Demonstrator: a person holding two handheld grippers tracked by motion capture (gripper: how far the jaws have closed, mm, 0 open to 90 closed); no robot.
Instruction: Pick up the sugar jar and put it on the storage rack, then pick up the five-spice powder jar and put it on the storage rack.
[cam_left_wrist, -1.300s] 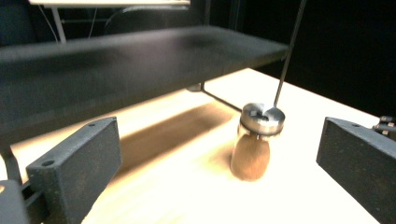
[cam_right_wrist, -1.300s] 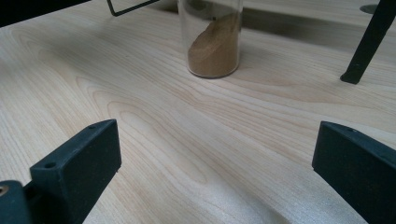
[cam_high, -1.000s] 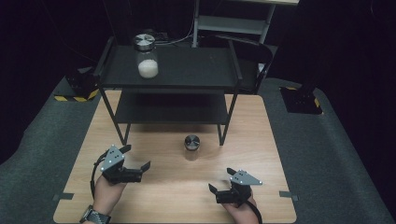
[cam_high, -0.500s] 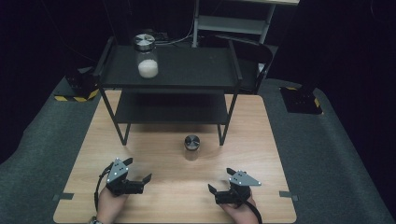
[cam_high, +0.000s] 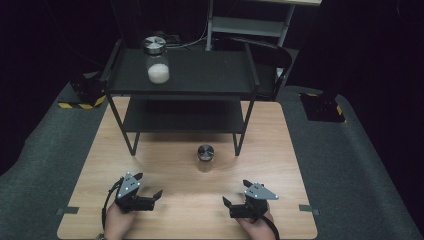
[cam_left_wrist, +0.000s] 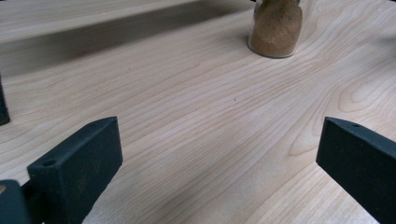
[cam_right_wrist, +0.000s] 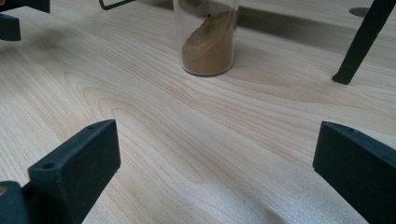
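Since the earlier frames the left claw (cam_high: 151, 193) has drawn back toward the near edge of the bench (cam_high: 280, 150) and dropped low, while the right claw (cam_high: 229, 204) has kept its place. Both claws are spread wide with nothing between the jaws. Ahead of them and between the two, well apart from either, stands the small jar (cam_high: 205, 156) of brown powder with a metal lid, upright on the bare wood.

The jar looks narrow and tall, so a claw coming in off-centre or too high could tip it or skate it across the smooth wood. The powder lies sloped inside, which may shift its weight.

Just behind the jar stands the black shelf rack (cam_high: 185, 90); its front right leg (cam_right_wrist: 359, 44) is near the jar and could catch a claw reaching from that side. On the rack's top sits a second jar (cam_high: 157, 62), apparently holding white powder.
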